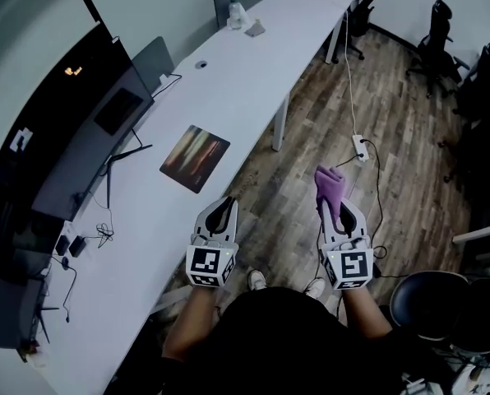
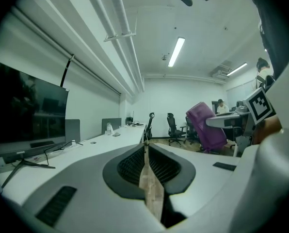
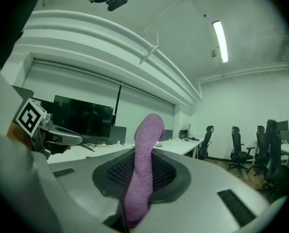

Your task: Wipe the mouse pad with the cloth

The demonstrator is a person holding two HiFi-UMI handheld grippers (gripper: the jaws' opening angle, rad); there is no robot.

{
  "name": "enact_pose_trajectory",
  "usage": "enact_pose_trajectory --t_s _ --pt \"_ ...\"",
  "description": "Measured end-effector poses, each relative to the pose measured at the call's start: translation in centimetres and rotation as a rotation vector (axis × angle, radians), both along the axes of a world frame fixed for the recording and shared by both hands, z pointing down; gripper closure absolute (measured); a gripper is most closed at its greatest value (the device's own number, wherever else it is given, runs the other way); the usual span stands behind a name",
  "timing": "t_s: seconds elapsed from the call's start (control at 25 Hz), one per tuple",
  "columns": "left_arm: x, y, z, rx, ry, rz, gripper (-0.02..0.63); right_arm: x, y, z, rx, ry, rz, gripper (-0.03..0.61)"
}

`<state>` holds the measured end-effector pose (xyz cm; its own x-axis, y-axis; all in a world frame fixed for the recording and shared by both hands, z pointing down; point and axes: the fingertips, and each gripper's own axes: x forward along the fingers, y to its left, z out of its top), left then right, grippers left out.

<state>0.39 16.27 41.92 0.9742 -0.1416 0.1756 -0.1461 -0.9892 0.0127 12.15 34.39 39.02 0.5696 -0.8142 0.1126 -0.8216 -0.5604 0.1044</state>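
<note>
The mouse pad (image 1: 195, 157), dark with a reddish-brown pattern, lies flat on the long white desk (image 1: 228, 81). A purple cloth (image 1: 330, 189) sticks up out of my right gripper (image 1: 341, 212), whose jaws are shut on it; the same purple cloth (image 3: 142, 169) fills the right gripper view, and the cloth (image 2: 206, 126) shows at right in the left gripper view. My left gripper (image 1: 221, 215) hovers at the desk's near edge, just short of the pad, jaws closed with nothing between them. Both grippers are held in the air in front of the person.
A large dark monitor (image 1: 72, 138) stands on the desk left of the pad, with cables (image 1: 97, 233) nearby. A white power strip (image 1: 361, 147) and its cord lie on the wooden floor. Office chairs (image 1: 438, 35) stand at right; a round stool (image 1: 430, 303) sits beside the person.
</note>
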Motion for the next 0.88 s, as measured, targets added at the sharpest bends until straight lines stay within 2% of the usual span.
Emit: enact_pose_trajectory --t_s 0.2,0.48,0.88 --pt "-2.0 -2.6 0.0 -0.001 0.005 -0.023 0.569 -1.4 -3.5 0.5 -0.031 0.008 -0.030 0.506" --pt "-4.3 -5.0 1.0 -0.002 -0.006 -0.051 0.569 -2.1 -7.1 1.3 -0.050 -0.031 -0.032 0.506" --pt "-4.2 -9.0 1.5 -0.013 -0.018 -0.134 0.569 -1.0 -13.3 2.0 -0.091 -0.005 -0.140 0.506"
